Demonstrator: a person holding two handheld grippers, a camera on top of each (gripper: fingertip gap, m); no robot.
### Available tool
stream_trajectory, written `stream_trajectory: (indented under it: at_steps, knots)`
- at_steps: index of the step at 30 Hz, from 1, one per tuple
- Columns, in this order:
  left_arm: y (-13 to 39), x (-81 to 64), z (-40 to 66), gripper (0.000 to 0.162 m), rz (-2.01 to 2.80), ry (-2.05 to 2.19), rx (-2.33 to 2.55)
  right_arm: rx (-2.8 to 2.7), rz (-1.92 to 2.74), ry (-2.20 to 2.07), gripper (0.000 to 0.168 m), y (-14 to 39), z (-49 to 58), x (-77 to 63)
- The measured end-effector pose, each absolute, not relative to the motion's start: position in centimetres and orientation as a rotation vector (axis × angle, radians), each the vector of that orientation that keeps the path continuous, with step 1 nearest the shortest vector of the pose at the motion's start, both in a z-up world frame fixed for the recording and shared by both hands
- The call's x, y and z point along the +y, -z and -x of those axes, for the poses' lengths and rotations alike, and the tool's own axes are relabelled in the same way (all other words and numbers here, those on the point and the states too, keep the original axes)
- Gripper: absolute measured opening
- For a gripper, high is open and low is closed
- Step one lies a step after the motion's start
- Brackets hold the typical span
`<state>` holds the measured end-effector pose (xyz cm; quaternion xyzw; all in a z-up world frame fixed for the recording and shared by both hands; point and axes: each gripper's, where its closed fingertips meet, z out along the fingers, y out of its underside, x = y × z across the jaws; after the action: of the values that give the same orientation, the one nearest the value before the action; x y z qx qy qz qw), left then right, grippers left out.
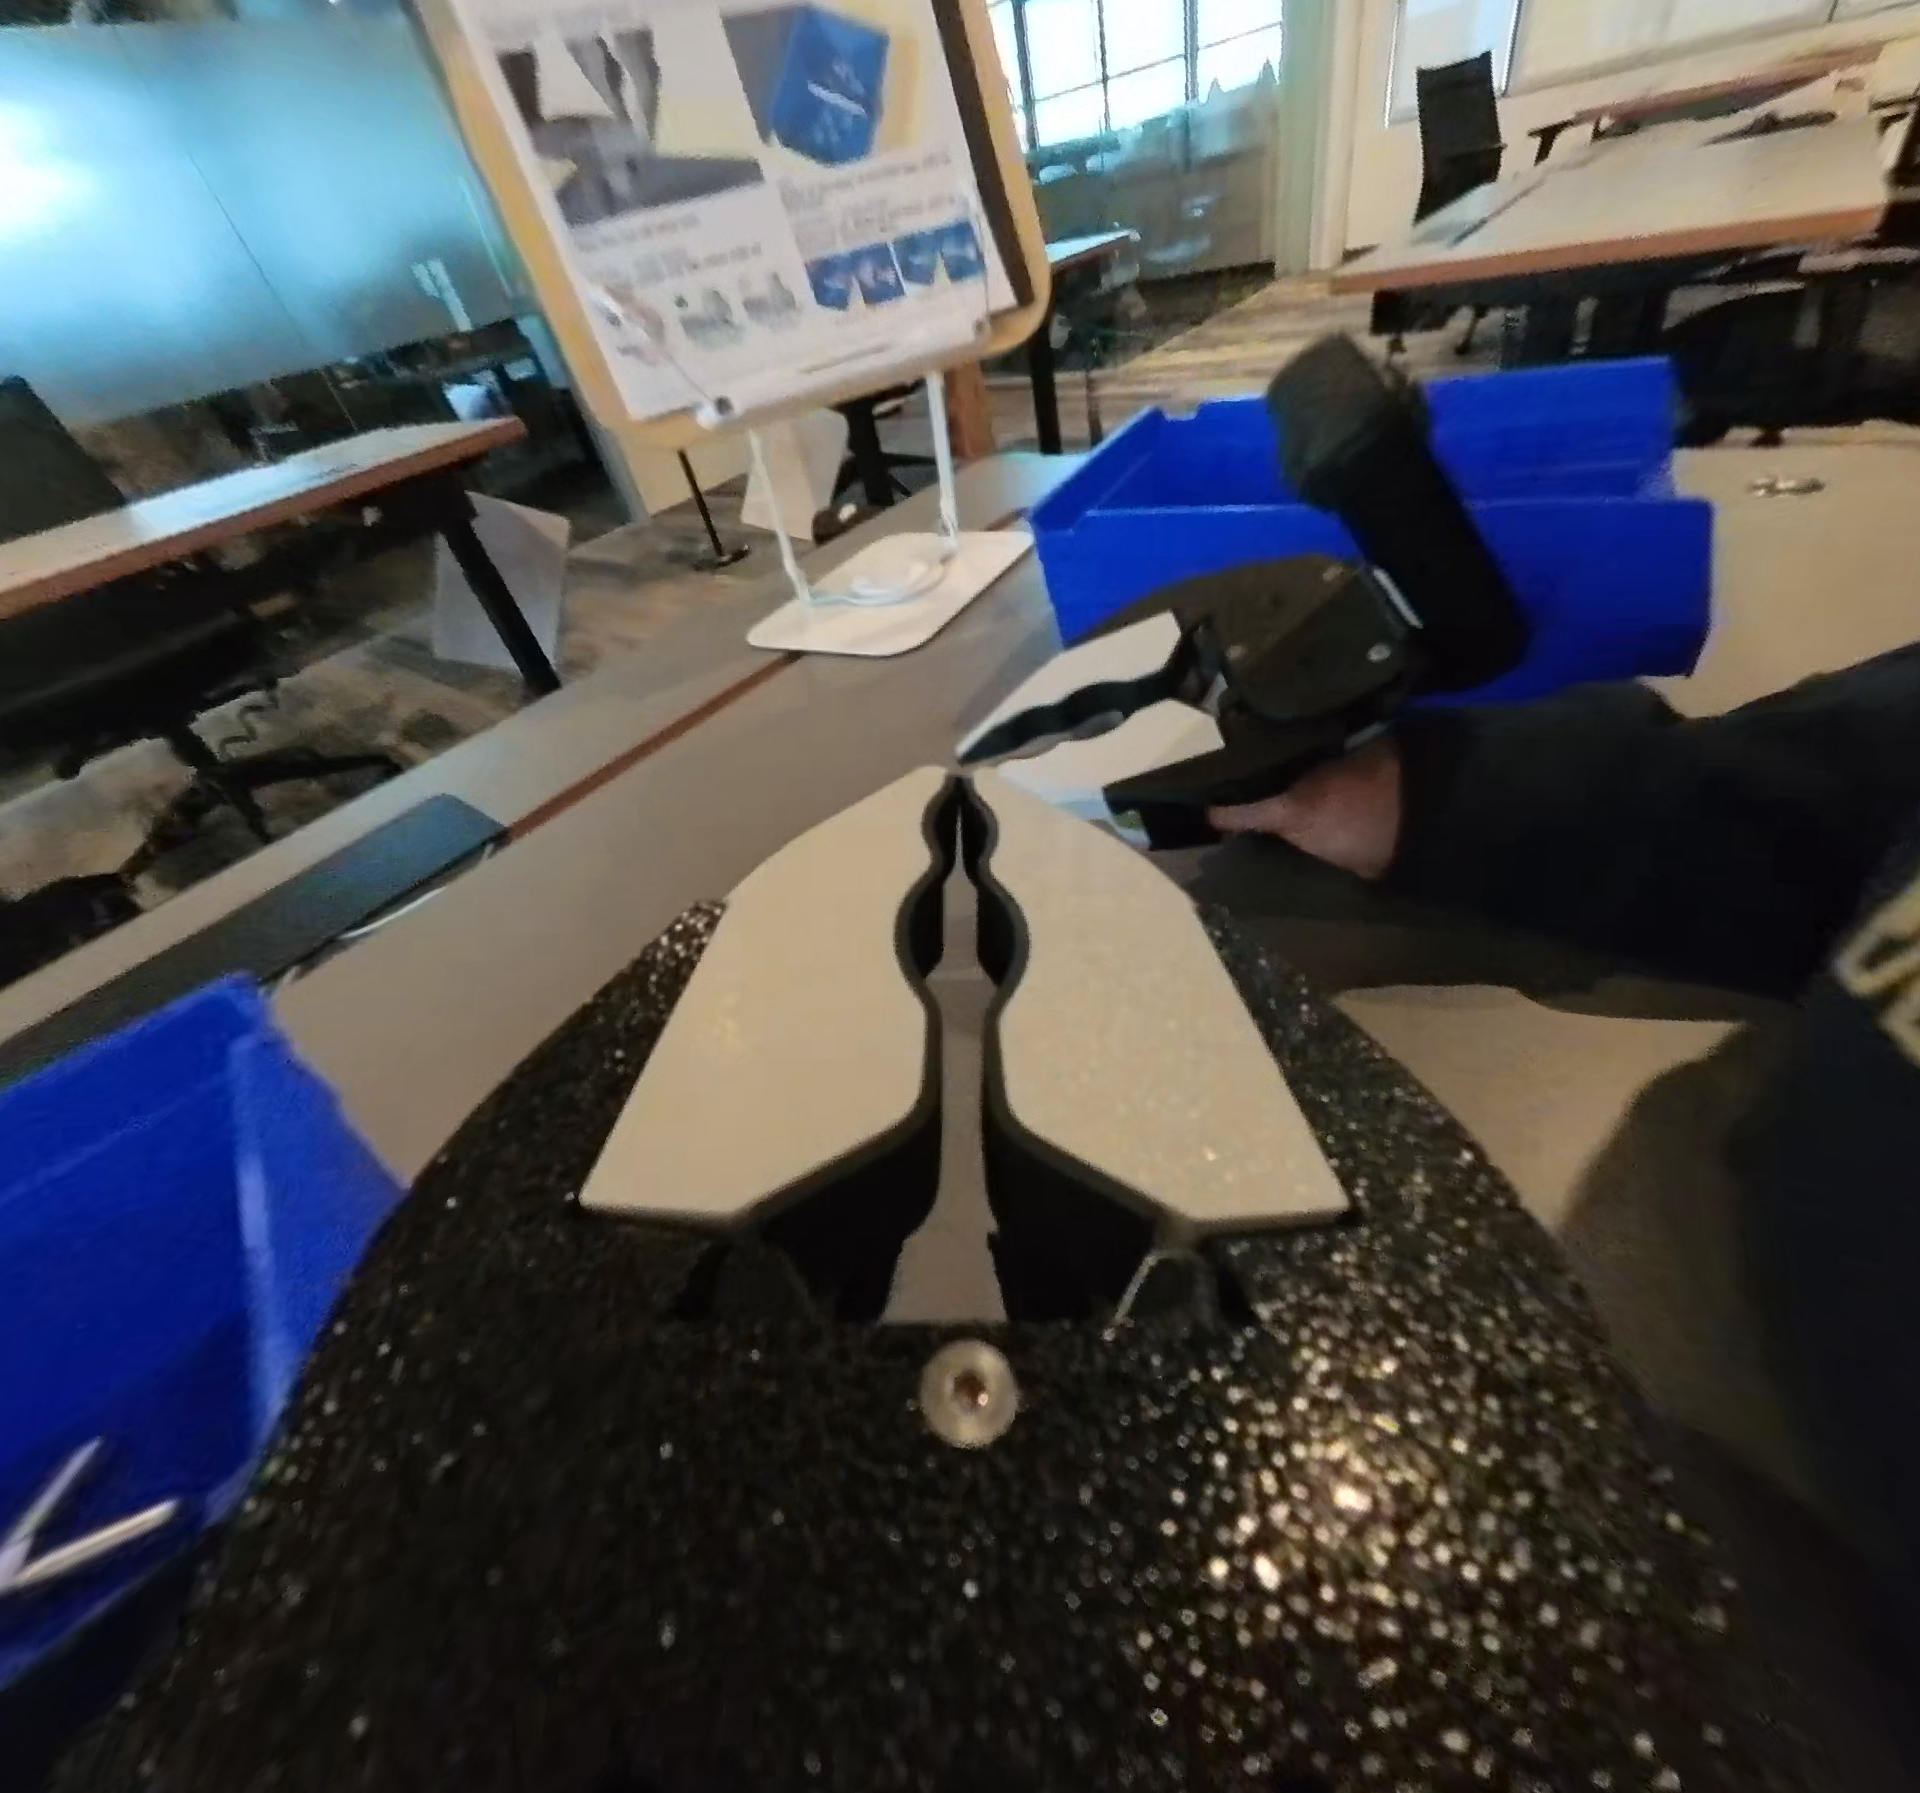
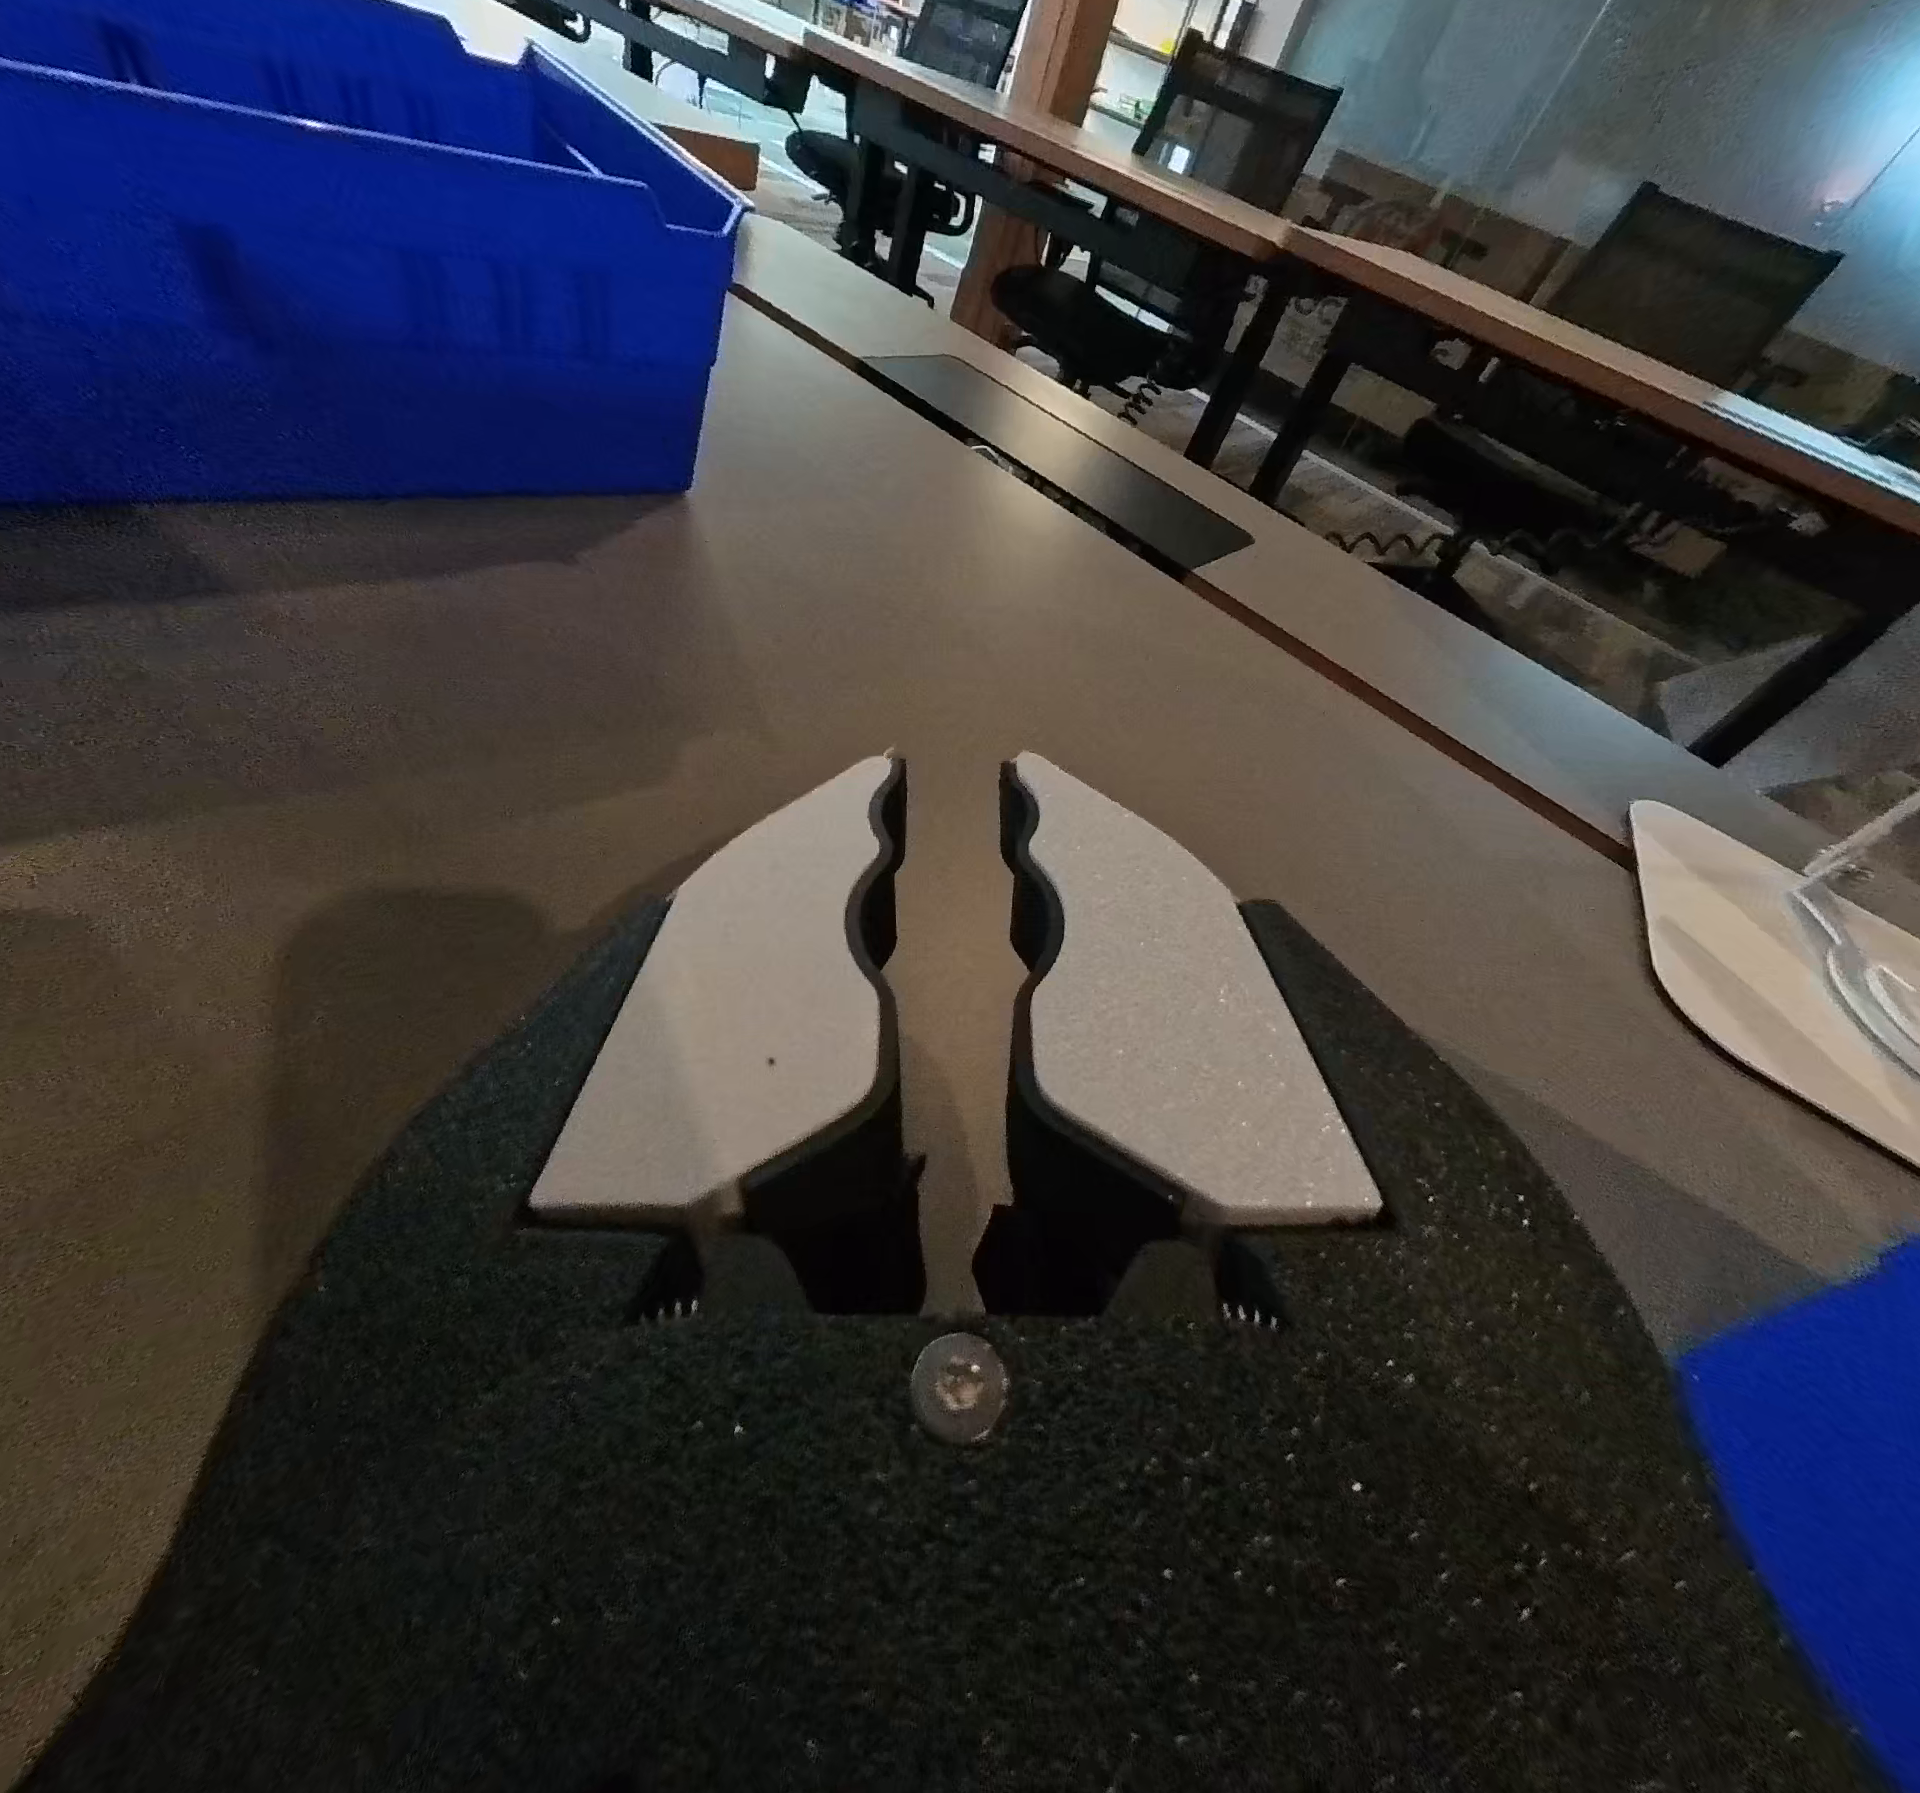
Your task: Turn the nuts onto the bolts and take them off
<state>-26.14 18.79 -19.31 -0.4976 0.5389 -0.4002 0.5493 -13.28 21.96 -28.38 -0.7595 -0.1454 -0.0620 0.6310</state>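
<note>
No nut or bolt shows in either view. My left gripper (image 1: 958, 787) is shut, its grey fingertips touching, with nothing visible between them, held above the grey table (image 1: 644, 870). My right gripper (image 2: 951, 767) is slightly open with a narrow gap and is empty, low over the table (image 2: 520, 683). The right gripper also shows in the left wrist view (image 1: 1049, 735), held by a hand in a dark sleeve (image 1: 1579, 829), just to the right of my left fingertips.
A blue bin (image 2: 343, 289) stands on the table to the left in the right wrist view; it shows behind the right gripper in the left wrist view (image 1: 1226, 538). Another blue bin (image 1: 135, 1224) is near left. A white sign stand base (image 1: 894, 590) sits ahead. One gripper's finger ends stand about 15 cm off the other's.
</note>
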Motion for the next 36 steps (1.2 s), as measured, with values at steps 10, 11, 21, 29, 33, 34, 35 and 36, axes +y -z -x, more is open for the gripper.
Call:
stream_trajectory:
  at_steps: [10, 11, 21, 29, 33, 34, 35, 36]
  knots:
    - [15.9, 34.1, 36.7, 0.001, 1.328, 0.466, 1.336, -0.366, 1.742, 0.148, 0.017, 28.6, 13.7, 22.0]
    - [17.0, 35.2, 36.5, 0.002, 1.353, 0.470, 1.432, -0.368, 1.746, 0.145, 0.017, 28.6, 13.7, 22.0]
    - [28.9, 40.6, 35.5, 0.028, 1.376, 0.316, 2.397, -0.391, 1.740, 0.134, 0.018, 28.6, 14.0, 21.9]
    - [33.8, 43.4, 36.5, 0.031, 1.379, 0.050, 2.660, -0.392, 1.731, 0.119, 0.020, 28.5, 14.1, 21.8]
    - [34.5, 43.9, 36.3, 0.027, 1.358, 0.026, 2.701, -0.388, 1.730, 0.111, 0.021, 28.5, 14.0, 21.8]
    - [34.6, 44.0, 36.2, 0.026, 1.348, 0.015, 2.709, -0.388, 1.729, 0.110, 0.022, 28.5, 14.0, 21.8]
    - [34.6, 44.1, 36.1, 0.024, 1.340, 0.004, 2.717, -0.388, 1.729, 0.110, 0.022, 28.5, 14.0, 21.8]
    - [34.7, 44.2, 36.1, 0.022, 1.336, -0.003, 2.727, -0.388, 1.730, 0.110, 0.022, 28.5, 14.0, 21.8]
